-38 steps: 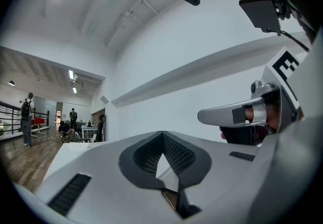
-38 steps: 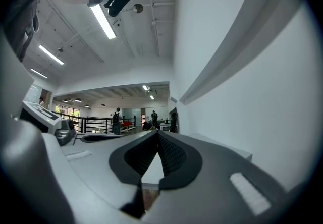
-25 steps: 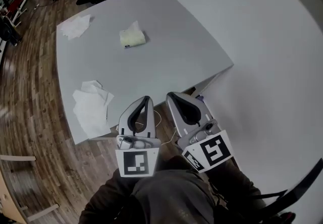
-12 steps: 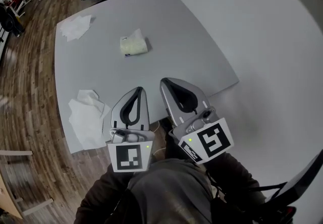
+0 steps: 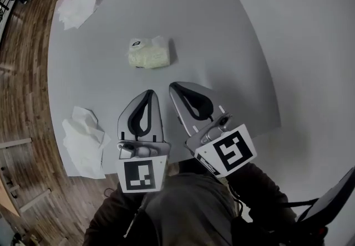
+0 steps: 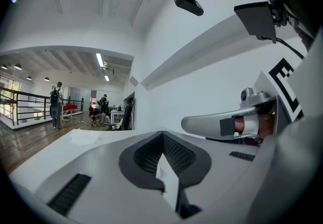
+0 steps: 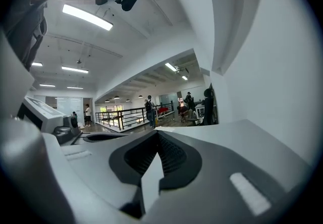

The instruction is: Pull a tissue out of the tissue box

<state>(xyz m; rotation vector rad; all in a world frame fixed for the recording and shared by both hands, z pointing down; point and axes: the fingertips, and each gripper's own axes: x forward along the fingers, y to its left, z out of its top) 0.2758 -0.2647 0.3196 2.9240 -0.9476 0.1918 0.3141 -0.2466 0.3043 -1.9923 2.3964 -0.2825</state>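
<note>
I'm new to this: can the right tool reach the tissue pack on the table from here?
Probably yes: only bare table lies between the right tool and the tissue pack just ahead, nothing blocking. Its jaws are shut, though.

The pale grey surface (image 5: 222, 29) looks smooth and matt; the brown plank floor (image 5: 22, 101) shows wood grain. The pale yellow soft tissue pack (image 5: 148, 53) looks crinkled, and the white tissues (image 5: 83, 142) are crumpled paper.
</note>
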